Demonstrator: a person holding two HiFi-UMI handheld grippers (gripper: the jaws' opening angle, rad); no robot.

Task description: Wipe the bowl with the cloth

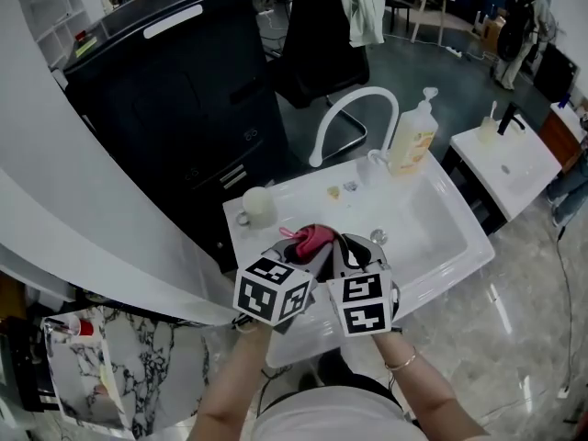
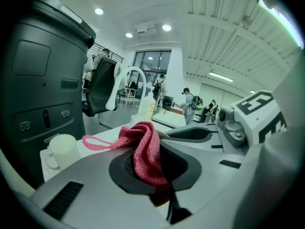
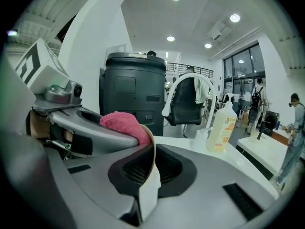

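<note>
R gripper shut narrow on bowl rim to steady it. L gripper pinches pink cloth, apparently against bowl interior for wiping, over sink.

We're looking at two grey-shelled tools, the left gripper and the right gripper. Each carries a white cube printed with black square markers: the left cube and the right cube. Up close, we catch black ribbed pads set in smooth grey jaws. A thin bracelet circles the right wrist, and there's a pale top.
</note>
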